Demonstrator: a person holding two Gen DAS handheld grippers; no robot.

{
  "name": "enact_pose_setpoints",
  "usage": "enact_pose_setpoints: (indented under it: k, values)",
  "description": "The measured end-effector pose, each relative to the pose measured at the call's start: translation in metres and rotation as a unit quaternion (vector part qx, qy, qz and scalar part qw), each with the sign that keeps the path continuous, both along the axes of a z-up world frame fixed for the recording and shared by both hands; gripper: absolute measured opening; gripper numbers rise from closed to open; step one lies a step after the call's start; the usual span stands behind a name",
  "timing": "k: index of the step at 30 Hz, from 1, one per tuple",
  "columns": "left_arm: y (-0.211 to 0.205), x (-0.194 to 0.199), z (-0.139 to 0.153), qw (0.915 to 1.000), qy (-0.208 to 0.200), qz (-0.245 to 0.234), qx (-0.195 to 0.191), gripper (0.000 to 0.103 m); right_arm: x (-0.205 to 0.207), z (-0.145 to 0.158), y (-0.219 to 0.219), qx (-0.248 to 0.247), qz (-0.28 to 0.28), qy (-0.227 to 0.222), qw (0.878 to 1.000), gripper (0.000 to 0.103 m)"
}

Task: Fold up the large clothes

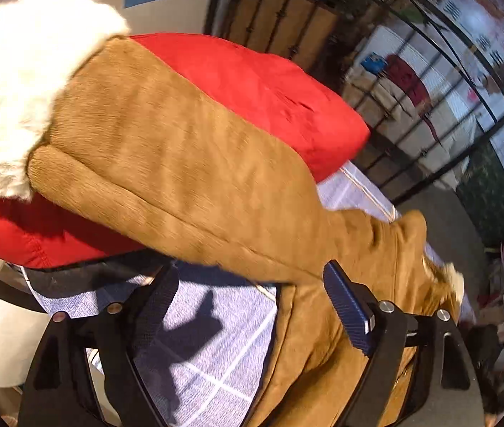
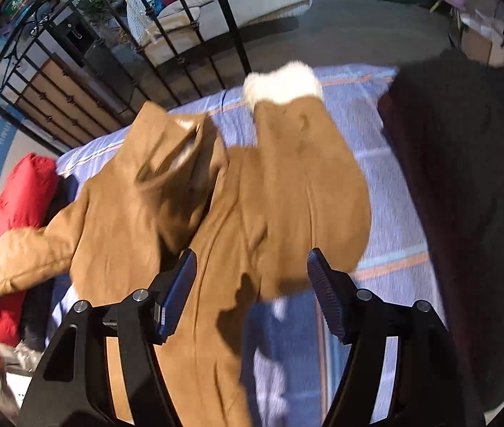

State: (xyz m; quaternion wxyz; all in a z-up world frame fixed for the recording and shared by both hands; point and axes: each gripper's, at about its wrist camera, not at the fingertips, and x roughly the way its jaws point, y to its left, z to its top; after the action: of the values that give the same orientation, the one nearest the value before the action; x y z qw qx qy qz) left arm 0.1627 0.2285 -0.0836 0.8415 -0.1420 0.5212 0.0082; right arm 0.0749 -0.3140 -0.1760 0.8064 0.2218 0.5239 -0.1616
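Coat: a tan suede-like coat (image 2: 187,213) lies spread on the bed, collar end away from the right wrist camera, hem end running under the right gripper.
Coat sleeve, left side: this sleeve (image 1: 166,163) stretches across the red garment, and its white fur cuff (image 1: 20,82) sits at the upper left of the left wrist view.
Coat sleeve, right side: this sleeve (image 2: 305,178) lies folded over the coat body, with its white fur cuff (image 2: 282,83) pointing toward the far edge of the bed.
Bed cover: a pale blue sheet (image 2: 387,213) with orange and white stripes lies under the coat.
Left gripper: the left gripper (image 1: 252,306) has its jaws set wide apart; the coat fabric lies against the right finger pad (image 1: 348,309), while the left finger stands over bare sheet. Nothing is clamped.
Right gripper: the right gripper (image 2: 248,295) has its jaws spread wide above the lower coat panel, with no fabric pinched between the blue ribbed pads (image 2: 177,299).
Red garment: a red padded garment (image 1: 259,96) lies at the side of the bed beneath the left sleeve.
Dark garment: a dark fleece-like item (image 2: 465,195) lies on the bed on the right of the right wrist view, apart from the coat.
Surroundings: a black metal railing (image 2: 187,49) stands beyond the bed.
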Motion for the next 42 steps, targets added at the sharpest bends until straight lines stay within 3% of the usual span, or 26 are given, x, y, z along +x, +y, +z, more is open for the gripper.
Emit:
enact_pose_setpoints:
  k: [2, 7, 8, 9, 10, 12, 14, 16, 18, 21, 23, 24, 26, 28, 29, 31, 32, 34, 36, 39, 42]
  values:
    - [-0.023, -0.018, -0.004, 0.9992, 0.008, -0.037, 0.016, 0.082, 0.03, -0.017, -0.012, -0.008, -0.003, 0.012, 1.0, 0.065]
    - [-0.069, -0.04, -0.005, 0.9926, 0.02, -0.119, 0.011, 0.082, 0.083, -0.066, -0.028, -0.041, 0.001, 0.076, 0.996, 0.061]
    - [-0.075, -0.041, -0.005, 0.9914, 0.019, -0.129, 0.016, 0.082, 0.086, -0.075, -0.029, -0.041, 0.008, 0.09, 0.995, 0.055]
    - [-0.08, -0.047, -0.006, 0.9902, 0.017, -0.137, 0.021, 0.082, 0.087, -0.083, -0.03, -0.047, 0.014, 0.107, 0.993, 0.038]
    - [-0.084, -0.051, -0.007, 0.9885, 0.019, -0.148, 0.024, 0.082, 0.084, -0.084, -0.032, -0.052, 0.018, 0.106, 0.993, 0.025]
    - [-0.089, -0.058, -0.013, 0.9859, 0.027, -0.163, 0.026, 0.082, 0.071, -0.066, -0.037, -0.066, 0.019, 0.075, 0.995, 0.011]
    - [-0.095, -0.057, -0.02, 0.9849, 0.035, -0.168, 0.019, 0.082, 0.046, -0.034, -0.04, -0.079, 0.01, 0.025, 0.997, 0.011]
    - [-0.097, -0.058, -0.023, 0.9837, 0.041, -0.175, 0.014, 0.082, 0.0, 0.009, -0.045, -0.067, -0.013, -0.052, 0.996, 0.01]
    - [-0.107, -0.058, -0.026, 0.9815, 0.04, -0.187, 0.015, 0.082, -0.066, 0.053, -0.045, -0.049, -0.053, -0.138, 0.988, 0.01]
    - [-0.122, -0.058, -0.026, 0.9781, 0.04, -0.204, 0.009, 0.082, -0.16, 0.074, -0.034, -0.054, -0.105, -0.176, 0.977, 0.009]
    - [-0.136, -0.057, -0.033, 0.974, 0.049, -0.221, 0.003, 0.082, -0.215, 0.045, -0.039, 0.005, -0.164, -0.174, 0.971, 0.009]
    - [-0.145, -0.056, -0.037, 0.971, 0.056, -0.232, 0.003, 0.082, -0.244, 0.011, -0.045, 0.067, -0.218, -0.149, 0.962, 0.01]
    - [-0.16, -0.057, -0.044, 0.966, 0.064, -0.25, 0.005, 0.082, -0.286, -0.054, -0.048, 0.172, -0.308, -0.096, 0.931, 0.01]
    - [-0.175, -0.058, -0.048, 0.9606, 0.069, -0.269, 0.009, 0.082, -0.297, -0.083, -0.039, 0.185, -0.326, -0.043, 0.926, 0.011]
    - [-0.183, -0.059, -0.05, 0.9575, 0.071, -0.279, 0.011, 0.082, -0.3, -0.089, -0.038, 0.199, -0.33, -0.045, 0.922, 0.011]
    - [-0.195, -0.059, -0.052, 0.9523, 0.073, -0.296, 0.015, 0.082, -0.308, -0.093, -0.038, 0.239, -0.359, -0.068, 0.9, 0.014]
    - [-0.202, -0.059, -0.054, 0.9493, 0.072, -0.305, 0.02, 0.082, -0.31, -0.092, -0.04, 0.245, -0.363, -0.07, 0.896, 0.018]
    - [-0.215, -0.054, -0.058, 0.9443, 0.069, -0.32, 0.032, 0.082, -0.308, -0.077, -0.036, 0.233, -0.355, -0.065, 0.903, 0.036]
    - [-0.232, -0.044, -0.06, 0.9404, 0.066, -0.332, 0.035, 0.082, -0.301, -0.059, -0.028, 0.228, -0.33, -0.065, 0.914, 0.044]
    - [-0.269, -0.025, -0.065, 0.9352, 0.063, -0.346, 0.039, 0.082, -0.288, -0.035, -0.008, 0.223, -0.27, -0.07, 0.934, 0.044]
    - [-0.317, -0.011, -0.08, 0.9229, 0.063, -0.376, 0.053, 0.082, -0.269, -0.009, 0.008, 0.19, -0.22, -0.079, 0.954, 0.045]
